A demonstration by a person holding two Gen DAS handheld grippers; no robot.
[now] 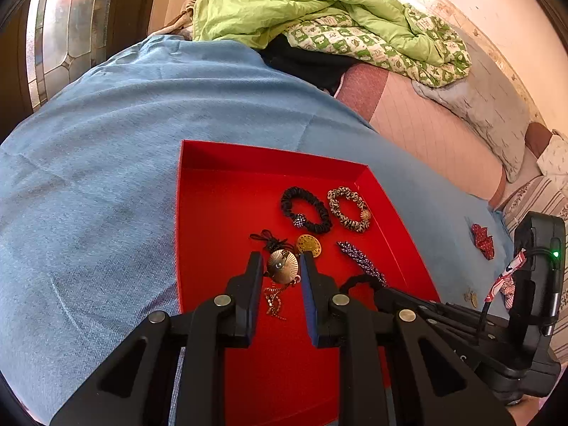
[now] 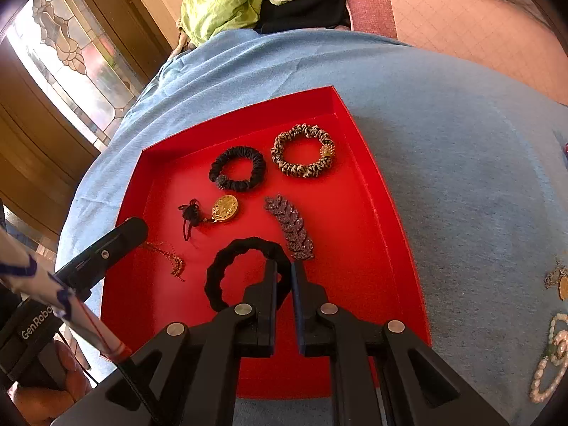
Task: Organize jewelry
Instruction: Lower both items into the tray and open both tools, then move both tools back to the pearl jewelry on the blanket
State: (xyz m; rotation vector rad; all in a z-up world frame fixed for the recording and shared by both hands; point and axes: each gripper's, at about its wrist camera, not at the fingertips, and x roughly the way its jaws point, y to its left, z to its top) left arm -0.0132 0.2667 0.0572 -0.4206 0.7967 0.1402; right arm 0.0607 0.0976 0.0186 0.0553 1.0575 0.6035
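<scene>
Blue cloth (image 2: 443, 149) carries the red tray (image 2: 397, 234), where the right gripper (image 2: 284, 266) pinches a black scrunchie (image 2: 227, 269) and the left gripper (image 1: 282, 261) apparently clasps a fan-shaped earring (image 1: 282, 265); next, both pieces need releasing onto the tray floor.

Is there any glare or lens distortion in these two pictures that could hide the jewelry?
Left wrist view: glare whitens the wall top right; the straight-sided red cardboard tray bows. Right wrist view: the stained-glass window is overexposed, edges curve; the black fabric scrunchie stays sharp.
</scene>
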